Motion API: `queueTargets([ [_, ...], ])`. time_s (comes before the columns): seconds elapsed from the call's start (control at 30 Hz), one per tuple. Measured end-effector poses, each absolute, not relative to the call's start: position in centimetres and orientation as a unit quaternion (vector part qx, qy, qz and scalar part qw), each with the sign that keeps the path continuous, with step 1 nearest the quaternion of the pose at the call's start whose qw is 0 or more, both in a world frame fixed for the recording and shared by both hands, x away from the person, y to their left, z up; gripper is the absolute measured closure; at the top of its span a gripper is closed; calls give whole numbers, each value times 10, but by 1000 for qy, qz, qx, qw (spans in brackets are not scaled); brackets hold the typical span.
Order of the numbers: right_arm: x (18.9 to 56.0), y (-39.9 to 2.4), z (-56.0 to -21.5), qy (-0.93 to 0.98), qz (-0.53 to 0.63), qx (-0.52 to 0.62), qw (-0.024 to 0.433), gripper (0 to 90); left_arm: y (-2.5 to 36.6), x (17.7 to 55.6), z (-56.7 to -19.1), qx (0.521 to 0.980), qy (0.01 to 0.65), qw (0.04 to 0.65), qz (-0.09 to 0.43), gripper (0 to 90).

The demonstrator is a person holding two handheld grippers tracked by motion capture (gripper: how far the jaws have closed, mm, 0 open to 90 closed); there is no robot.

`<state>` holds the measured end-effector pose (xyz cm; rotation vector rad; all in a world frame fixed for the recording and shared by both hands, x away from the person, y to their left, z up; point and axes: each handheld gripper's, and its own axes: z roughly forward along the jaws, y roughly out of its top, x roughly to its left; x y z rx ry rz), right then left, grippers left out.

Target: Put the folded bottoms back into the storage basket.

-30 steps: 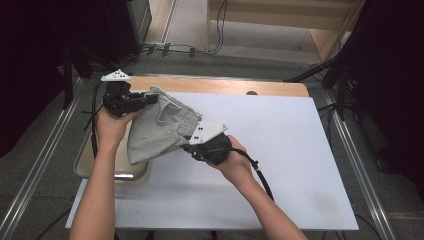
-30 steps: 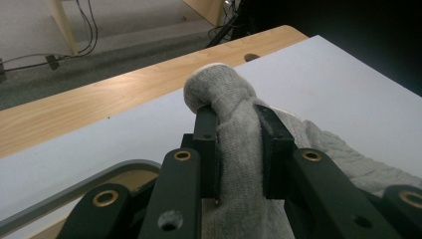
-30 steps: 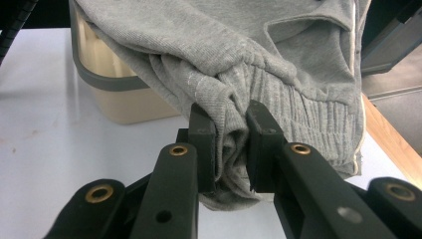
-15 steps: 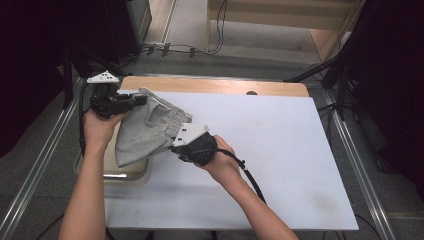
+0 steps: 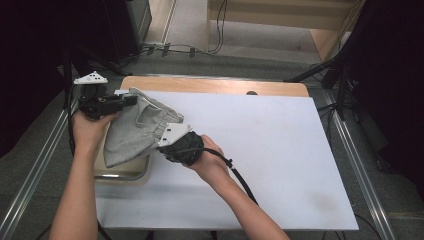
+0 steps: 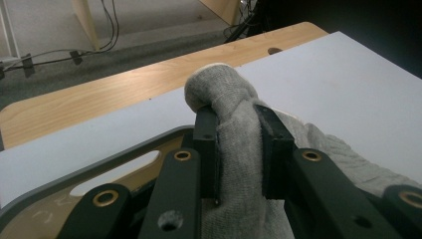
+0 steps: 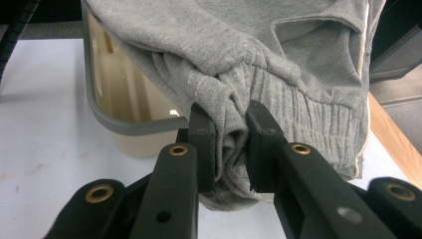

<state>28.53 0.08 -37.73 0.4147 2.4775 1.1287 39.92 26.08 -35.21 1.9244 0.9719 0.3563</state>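
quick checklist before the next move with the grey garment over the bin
1. Left gripper clamped on the garment: ok, cloth bunched between the jaws.
2. Right gripper clamped on the garment: ok, on the ribbed band.
3. Garment over the bin: ok, its lower part hangs above it.
4. Bin empty: cannot tell, the cloth hides most of it.
5. Board bare beside the bin: ok.

Grey garment (image 5: 132, 132): soft ribbed knit cloth. Table (image 5: 280, 150): matt white, wood edge. Bin (image 7: 107, 107): smooth plastic.
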Motion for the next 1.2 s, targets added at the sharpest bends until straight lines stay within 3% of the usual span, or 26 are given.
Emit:
queueTargets([
  [1.2, 291, 67, -378, 892, 394, 126, 181, 741, 312, 396, -352, 768, 421, 450, 177, 744],
])
